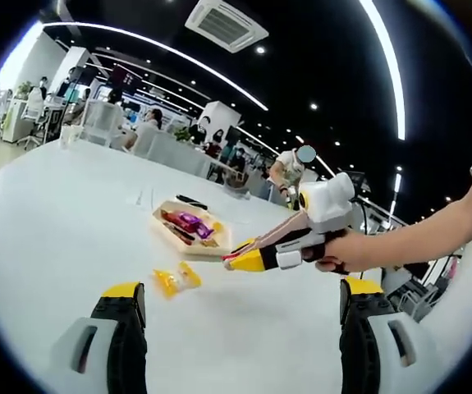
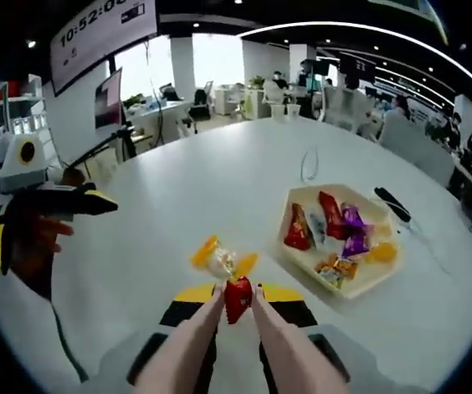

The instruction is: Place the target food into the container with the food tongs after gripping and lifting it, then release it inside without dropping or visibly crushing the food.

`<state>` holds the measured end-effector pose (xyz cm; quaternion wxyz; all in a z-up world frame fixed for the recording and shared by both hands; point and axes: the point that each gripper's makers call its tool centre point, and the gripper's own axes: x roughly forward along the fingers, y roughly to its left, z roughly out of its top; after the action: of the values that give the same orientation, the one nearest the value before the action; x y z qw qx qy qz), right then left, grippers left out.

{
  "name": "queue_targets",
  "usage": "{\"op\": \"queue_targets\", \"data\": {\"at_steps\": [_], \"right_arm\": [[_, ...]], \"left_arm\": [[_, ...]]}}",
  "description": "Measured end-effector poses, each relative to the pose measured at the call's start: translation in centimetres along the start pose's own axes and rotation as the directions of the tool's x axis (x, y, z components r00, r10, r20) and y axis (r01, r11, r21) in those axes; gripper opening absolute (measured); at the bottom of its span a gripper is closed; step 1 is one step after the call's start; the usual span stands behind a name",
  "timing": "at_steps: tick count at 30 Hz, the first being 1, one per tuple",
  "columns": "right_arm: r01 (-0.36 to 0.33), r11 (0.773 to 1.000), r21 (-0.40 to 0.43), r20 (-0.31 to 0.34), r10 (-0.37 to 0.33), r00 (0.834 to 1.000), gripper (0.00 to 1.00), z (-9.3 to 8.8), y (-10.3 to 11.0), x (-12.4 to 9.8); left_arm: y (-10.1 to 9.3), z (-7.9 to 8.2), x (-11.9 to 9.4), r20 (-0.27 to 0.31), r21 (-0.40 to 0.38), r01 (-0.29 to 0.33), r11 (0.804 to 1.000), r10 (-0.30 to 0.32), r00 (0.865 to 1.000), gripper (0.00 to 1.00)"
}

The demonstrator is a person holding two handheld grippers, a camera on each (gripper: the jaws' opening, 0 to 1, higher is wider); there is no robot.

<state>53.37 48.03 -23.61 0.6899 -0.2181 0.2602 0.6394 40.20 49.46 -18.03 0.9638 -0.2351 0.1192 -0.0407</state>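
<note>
White worktop (image 2: 178, 197) all round. Going left to right in the right gripper view: our left gripper (image 2: 51, 201) hangs idle at the far left, and in its own view its fingers are spread with nothing between them. The yellow-wrapped candy (image 2: 223, 260) lies loose mid-worktop. Tongs (image 2: 236, 328), squeezed by our right gripper (image 2: 236, 297), pinch the red candy (image 2: 237, 297) at their tips, just short of the tray (image 2: 301, 271). Tray sits right, already holding several sweets. Grip looks done; carry and release remain.
</note>
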Motion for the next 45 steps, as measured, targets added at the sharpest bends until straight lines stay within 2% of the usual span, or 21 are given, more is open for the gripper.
{"op": "queue_targets", "data": {"at_steps": [4,11,18,24,31,45], "right_arm": [[0.02,1.0,-0.01,0.015,-0.02,1.0,0.17,0.5,-0.8,-0.6],[0.047,0.999,0.009,0.051,-0.048,0.998,0.18,1.5,-2.0,-1.4],[0.059,0.998,0.011,0.064,-0.06,0.996,0.18,1.9,-2.3,-1.7],[0.076,0.996,0.05,0.094,-0.08,0.992,0.18,2.5,-3.1,-2.1],[0.116,0.991,0.07,0.119,-0.124,0.985,0.18,3.6,-5.2,-2.7],[0.16,0.986,0.04,0.114,-0.164,0.98,0.18,5.2,-8.2,-3.9]], "left_arm": [[-0.6,0.7,0.2,0.011,0.01,0.009,1.0,-0.009,1.0,0.99],[-2.1,0.9,0.2,0.0,0.042,0.029,0.999,-0.029,1.0,0.99],[-3.0,0.4,0.1,-0.013,0.051,0.039,0.998,-0.038,0.999,0.99],[-3.1,0.6,0.1,-0.006,0.057,0.036,0.998,-0.036,0.999,0.99],[-3.1,0.4,-0.1,-0.007,0.058,0.03,0.998,-0.03,1.0,0.99],[-3.1,0.0,-0.8,0.016,0.024,0.002,1.0,-0.003,1.0,0.99]]}}
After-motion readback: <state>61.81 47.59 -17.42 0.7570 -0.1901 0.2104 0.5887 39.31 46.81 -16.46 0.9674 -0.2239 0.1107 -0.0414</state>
